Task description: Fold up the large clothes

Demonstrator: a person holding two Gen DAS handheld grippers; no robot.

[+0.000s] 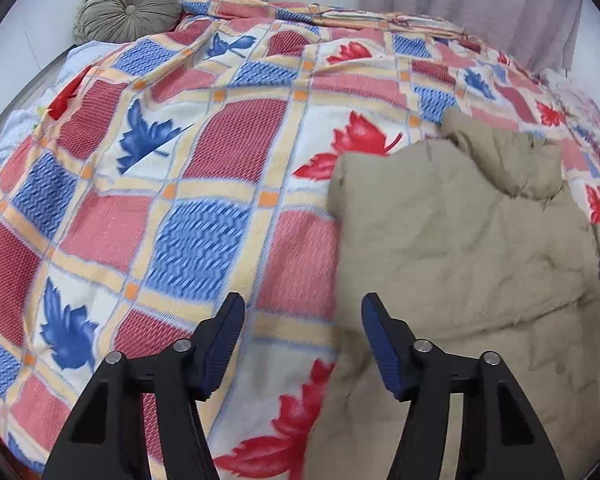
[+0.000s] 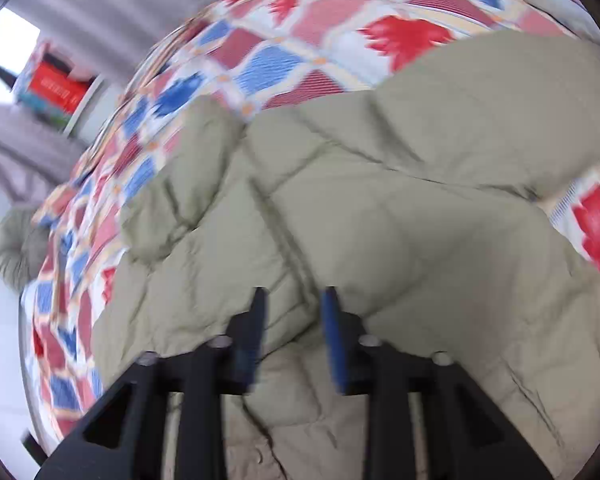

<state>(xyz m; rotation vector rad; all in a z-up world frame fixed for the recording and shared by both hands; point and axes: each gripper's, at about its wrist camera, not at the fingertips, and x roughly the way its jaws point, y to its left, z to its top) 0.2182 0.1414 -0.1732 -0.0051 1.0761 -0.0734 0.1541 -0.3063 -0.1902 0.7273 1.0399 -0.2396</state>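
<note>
Beige puffer jacket (image 2: 380,208) lying on patterned bedspread (image 1: 204,184), filling frame centre. Right hand-held gripper (image 2: 294,312) hovering directly over it, nearer, jaws parted, gripping nothing. Left hand-held gripper (image 1: 302,340) released; jacket sitting right of it.

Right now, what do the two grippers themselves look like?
Both match: left gripper and right gripper have matte black angular bodies with triangular cutouts, silver round pivot pins, and ribbed dark-blue pads on the fingers. No cables, markings, hands or sleeves visible.

A beige puffer jacket (image 2: 380,208) fills the frame's centre on a leaf-patterned quilt (image 2: 300,52); the right gripper (image 2: 294,300), bottom centre, hangs over it, jaws narrowly apart.
</note>
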